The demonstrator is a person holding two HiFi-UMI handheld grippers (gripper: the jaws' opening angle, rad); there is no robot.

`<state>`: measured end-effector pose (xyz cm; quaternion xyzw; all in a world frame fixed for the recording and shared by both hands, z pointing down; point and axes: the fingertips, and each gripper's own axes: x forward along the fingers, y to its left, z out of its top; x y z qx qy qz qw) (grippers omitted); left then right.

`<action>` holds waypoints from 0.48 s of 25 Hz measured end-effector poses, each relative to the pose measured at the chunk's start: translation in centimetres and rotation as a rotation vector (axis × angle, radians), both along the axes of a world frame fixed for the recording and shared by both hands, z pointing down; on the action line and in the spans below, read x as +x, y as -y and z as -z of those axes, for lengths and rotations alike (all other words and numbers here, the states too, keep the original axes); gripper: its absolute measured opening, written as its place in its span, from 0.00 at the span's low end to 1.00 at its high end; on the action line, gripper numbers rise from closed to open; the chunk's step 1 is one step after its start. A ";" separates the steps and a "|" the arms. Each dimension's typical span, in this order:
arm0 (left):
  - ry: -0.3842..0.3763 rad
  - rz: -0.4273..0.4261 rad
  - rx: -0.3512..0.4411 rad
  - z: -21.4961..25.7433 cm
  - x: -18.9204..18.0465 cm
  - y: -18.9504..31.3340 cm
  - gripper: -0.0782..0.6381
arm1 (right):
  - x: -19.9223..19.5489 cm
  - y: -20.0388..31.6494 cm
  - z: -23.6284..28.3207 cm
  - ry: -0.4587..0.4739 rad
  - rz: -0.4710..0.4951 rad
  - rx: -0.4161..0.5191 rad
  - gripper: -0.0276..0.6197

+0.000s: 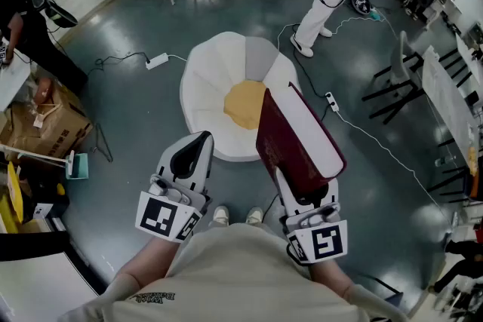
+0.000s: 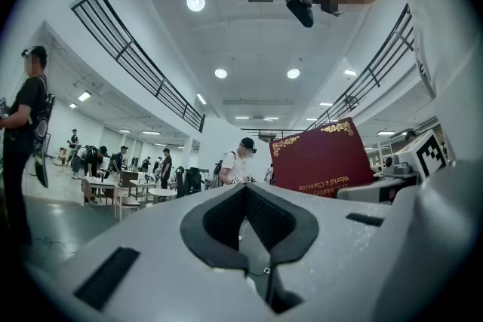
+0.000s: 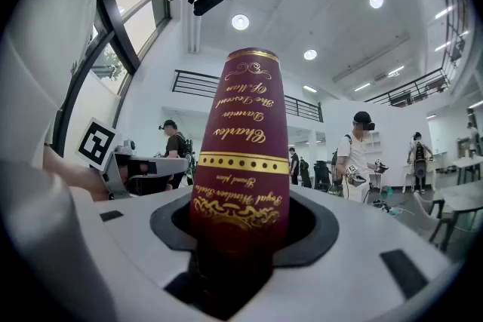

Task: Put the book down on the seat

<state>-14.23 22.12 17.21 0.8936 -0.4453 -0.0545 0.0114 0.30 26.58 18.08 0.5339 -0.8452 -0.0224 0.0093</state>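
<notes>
Over the floor in the head view, a maroon hardback book (image 1: 298, 133) is held tilted by the right gripper (image 1: 291, 183), close to the white, petal-shaped seat (image 1: 201, 87) with its round yellow cushion (image 1: 243, 105). The carrying step is judged in hand, and a reach forward and a flat lowering are called for. In the left gripper view, the left gripper (image 2: 245, 194) is seen with jaws together, empty. In the right gripper view, the smooth, gilt-lettered spine (image 3: 241, 133) is clamped between the jaws.
</notes>
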 end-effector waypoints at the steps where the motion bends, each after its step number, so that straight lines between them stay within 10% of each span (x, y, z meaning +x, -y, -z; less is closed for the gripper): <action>1: 0.002 0.000 0.001 0.0 0.1 0.0 0.12 | 0.0 0.1 0.0 -0.002 0.001 0.000 0.39; 12: 0.019 -0.022 -0.026 -1.0 1.4 -0.5 0.12 | 1.7 -0.1 -0.6 0.051 -0.029 -0.022 0.39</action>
